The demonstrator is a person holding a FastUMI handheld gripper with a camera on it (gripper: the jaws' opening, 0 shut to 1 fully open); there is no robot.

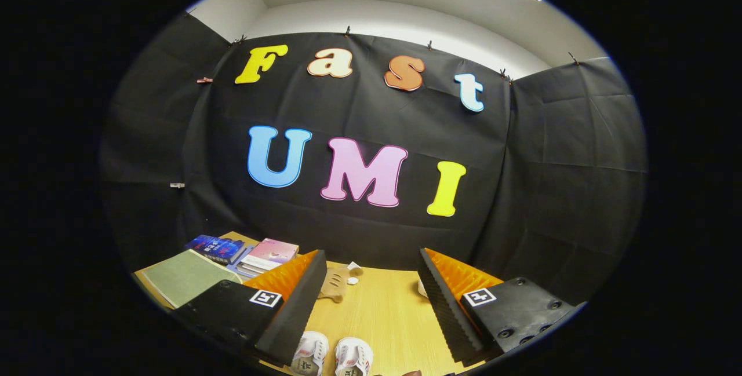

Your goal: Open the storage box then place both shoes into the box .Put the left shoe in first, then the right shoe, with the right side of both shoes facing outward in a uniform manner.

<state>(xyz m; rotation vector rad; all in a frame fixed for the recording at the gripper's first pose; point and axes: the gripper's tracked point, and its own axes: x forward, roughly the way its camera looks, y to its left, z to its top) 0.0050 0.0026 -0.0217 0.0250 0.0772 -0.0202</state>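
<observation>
My gripper is held above a wooden table, tilted up toward the booth wall, with its fingers wide apart and nothing between them. Two white shoes lie side by side on the table just below the fingers, toes pointing toward me: one by the left finger and the other beside it. Only their front parts show. A tan slatted object lies on the table beyond the left finger; I cannot tell what it is.
A green pad and a stack of books lie at the table's far left. A small white thing sits at the table's far edge, and another white thing peeks out by the right finger. Black cloth walls close in the table.
</observation>
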